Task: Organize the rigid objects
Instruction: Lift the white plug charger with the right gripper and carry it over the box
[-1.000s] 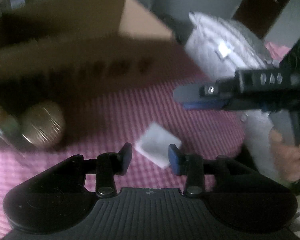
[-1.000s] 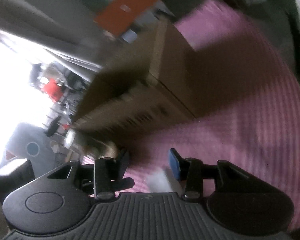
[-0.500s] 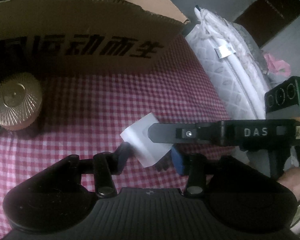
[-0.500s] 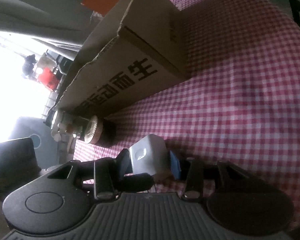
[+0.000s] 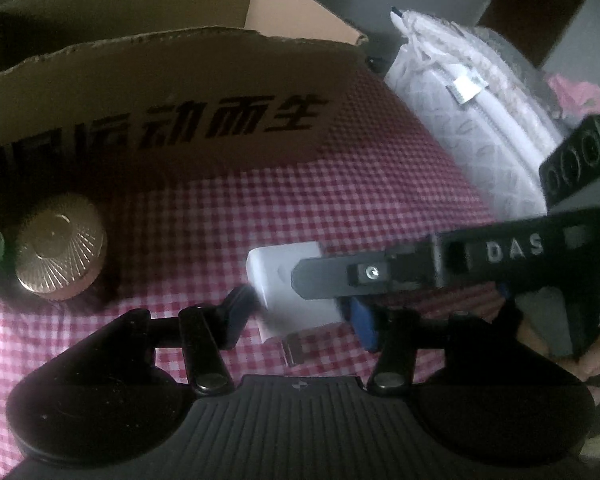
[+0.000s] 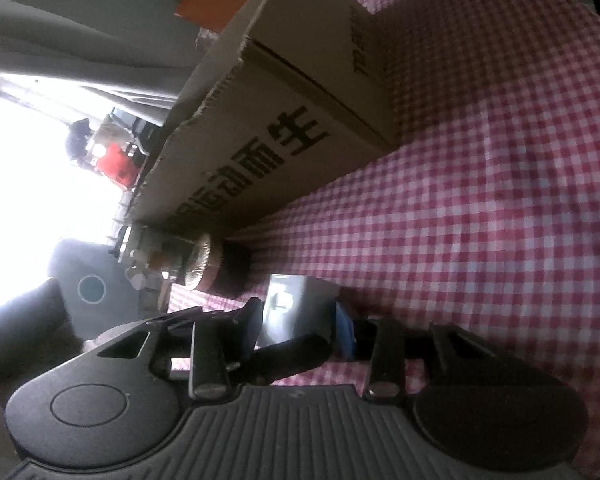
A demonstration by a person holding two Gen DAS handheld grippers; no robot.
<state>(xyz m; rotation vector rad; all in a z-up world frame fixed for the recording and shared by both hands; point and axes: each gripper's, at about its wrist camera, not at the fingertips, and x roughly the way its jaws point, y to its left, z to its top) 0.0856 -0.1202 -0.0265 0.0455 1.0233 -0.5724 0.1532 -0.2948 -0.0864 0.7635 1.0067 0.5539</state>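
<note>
A white charger block (image 5: 278,276) with a metal plug lies on the red-checked cloth. My right gripper (image 6: 298,322) is shut on the charger (image 6: 296,300), its fingers on both sides of it; its arm (image 5: 380,274) crosses the left wrist view over the block. My left gripper (image 5: 300,314) is open, with its fingers either side of the same charger at close range. A big open cardboard box (image 5: 152,92) with black lettering stands behind; it also shows in the right wrist view (image 6: 300,92).
A jar with a gold ribbed lid (image 5: 58,244) stands left by the box, also seen in the right wrist view (image 6: 202,264). A white quilted bag (image 5: 472,120) lies at the right edge of the cloth. Small bottles (image 6: 148,264) stand beyond the jar.
My right gripper came in from the right and closed on the white charger. My left gripper moved up close so its fingers flank the block.
</note>
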